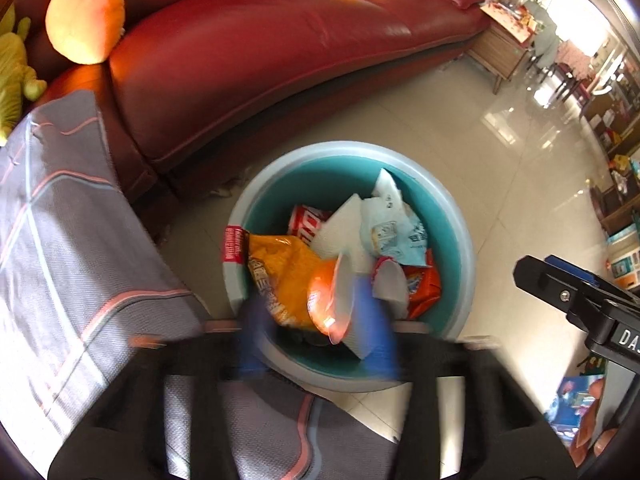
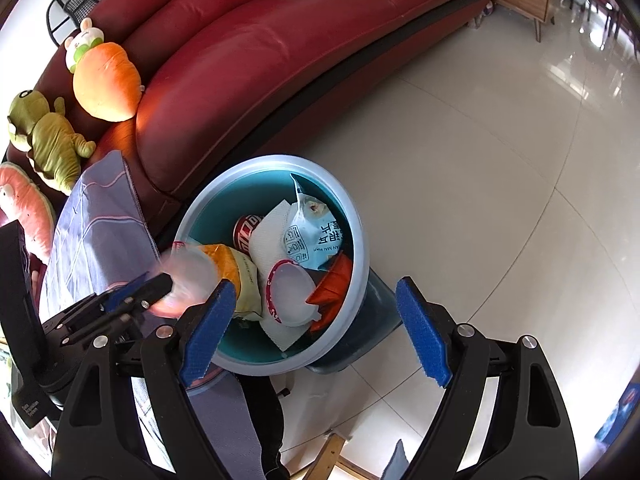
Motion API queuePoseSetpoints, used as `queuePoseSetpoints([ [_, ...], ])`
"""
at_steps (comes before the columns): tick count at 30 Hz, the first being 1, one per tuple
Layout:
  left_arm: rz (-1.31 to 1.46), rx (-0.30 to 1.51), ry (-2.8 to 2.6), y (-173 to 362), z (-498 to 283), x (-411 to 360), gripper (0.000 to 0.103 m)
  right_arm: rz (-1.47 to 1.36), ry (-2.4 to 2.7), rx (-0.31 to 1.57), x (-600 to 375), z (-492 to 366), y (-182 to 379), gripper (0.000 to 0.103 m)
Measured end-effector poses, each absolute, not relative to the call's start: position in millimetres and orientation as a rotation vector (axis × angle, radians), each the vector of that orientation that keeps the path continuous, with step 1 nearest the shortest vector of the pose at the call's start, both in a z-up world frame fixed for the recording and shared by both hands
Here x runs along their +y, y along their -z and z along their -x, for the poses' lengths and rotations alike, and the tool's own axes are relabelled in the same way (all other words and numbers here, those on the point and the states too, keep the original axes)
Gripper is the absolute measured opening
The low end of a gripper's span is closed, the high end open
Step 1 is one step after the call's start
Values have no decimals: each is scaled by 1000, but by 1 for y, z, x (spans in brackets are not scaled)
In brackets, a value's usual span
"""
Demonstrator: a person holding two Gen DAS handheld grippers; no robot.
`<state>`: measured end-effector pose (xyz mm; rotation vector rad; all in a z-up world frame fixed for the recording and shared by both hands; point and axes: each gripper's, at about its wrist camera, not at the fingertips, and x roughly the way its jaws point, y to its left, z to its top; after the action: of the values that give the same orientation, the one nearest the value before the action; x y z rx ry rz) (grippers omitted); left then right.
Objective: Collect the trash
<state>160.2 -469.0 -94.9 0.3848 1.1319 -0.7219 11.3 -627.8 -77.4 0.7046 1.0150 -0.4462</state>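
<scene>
Below you, a round bin point(image 2: 362, 248) with a pale grey rim and smooth teal inner wall stands on glossy cream tiles point(image 2: 480, 184), close against the red leather sofa point(image 2: 248, 64). Inside it lie a crinkled orange snack bag point(image 1: 280, 276), a red can point(image 2: 246, 230), quilted white paper towel point(image 2: 270, 240), a pale blue printed wrapper point(image 2: 316, 236), a round translucent lid point(image 2: 292, 296) with a red edge, and a folded orange packet point(image 2: 334, 284).

Your left gripper point(image 1: 316, 328) is motion-blurred over the near rim; its blue pads point(image 1: 378, 328) stand apart, and a clear cup point(image 1: 330, 300) with an orange tint sits between them above the trash. Whether the pads press on it you cannot tell from the blur.

Your right gripper point(image 2: 316, 328) hangs over the bin with its rough blue pads point(image 2: 422, 332) spread wide and nothing between them.

Beside the bin a grey woven cloth point(image 1: 72, 240) with pink and blue lines drapes down. Soft plush toys rest on the sofa: an orange carrot point(image 2: 106, 82) and a green figure point(image 2: 48, 140).
</scene>
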Motion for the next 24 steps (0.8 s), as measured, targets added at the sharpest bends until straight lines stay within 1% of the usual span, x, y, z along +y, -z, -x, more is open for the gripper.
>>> queuePoseSetpoints([
  [1, -388, 1105, 711, 93, -158, -467, 76, -703, 443, 1017, -627, -12, 77, 78],
  [3, -391, 1090, 706, 90, -156, -465, 79, -696, 438, 1019, -624, -12, 77, 78],
  [5, -388, 1102, 706, 89, -156, -463, 86, -689, 437, 1023, -622, -13, 76, 78],
  [6, -388, 1103, 702, 88, -156, -462, 87, -688, 436, 1025, -621, -13, 75, 79],
  [8, -389, 1108, 693, 86, -154, -459, 93, -686, 434, 1026, -619, -13, 74, 84],
  [11, -384, 1121, 680, 82, -152, -451, 94, -672, 427, 1024, -615, -10, 71, 86],
  [16, -354, 1139, 652, 75, -146, -431, 94, -692, 407, 1028, -610, -2, 65, 92],
  [20, -325, 1137, 628, 65, -139, -410, 95, -662, 388, 1031, -603, 9, 54, 93],
  [24, -291, 1116, 625, 54, -126, -387, 95, -626, 385, 1021, -593, 23, 41, 96],
])
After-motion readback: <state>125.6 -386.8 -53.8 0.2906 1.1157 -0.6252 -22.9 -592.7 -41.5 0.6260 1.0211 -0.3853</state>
